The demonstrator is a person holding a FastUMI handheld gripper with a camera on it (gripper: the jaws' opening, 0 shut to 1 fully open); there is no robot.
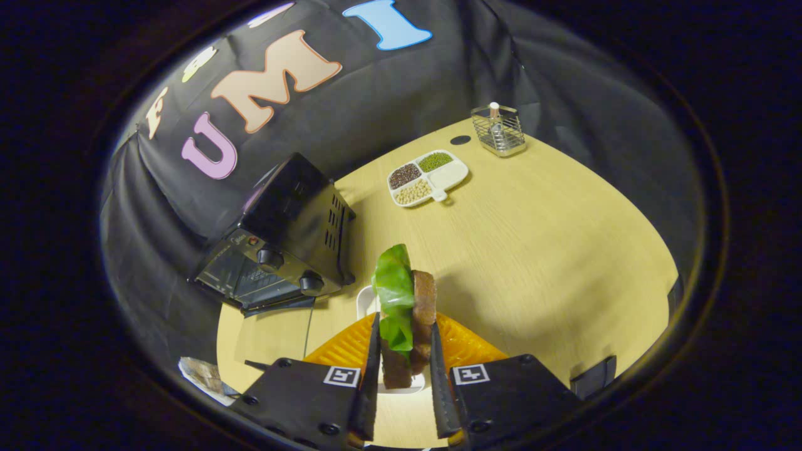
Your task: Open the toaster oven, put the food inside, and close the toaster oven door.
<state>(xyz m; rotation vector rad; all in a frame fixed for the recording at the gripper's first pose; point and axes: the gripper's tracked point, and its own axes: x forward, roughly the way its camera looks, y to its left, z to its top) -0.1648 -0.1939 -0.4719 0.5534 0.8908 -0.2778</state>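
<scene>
- The gripper (404, 376) is pinching the sandwich (407, 313) between both fingers, which are closed to about the food's thickness; lettuce is pressing on one side, dark bread on the other.
- The sandwich is standing upright and lifted, rising straight ahead at 12 o'clock from the fingertips.
- Under it, a white dish (365, 299) is peeking out, sitting on an orange mat (463, 344).
- The oven (282, 244) is waiting at about 10 o'clock, well apart, its door seemingly lying open toward the table (532, 250).
- So I judge the carrying step is under way: next comes swinging toward 10 o'clock, levelling the food and sliding it through the opening without losing the leaf.
- Far off at 1 o'clock a tray (428, 177) of beans and a wire basket (499, 129) are sitting idle.
- The oven's inside is too dark to make out, and the dish is mostly hidden by the food.
</scene>
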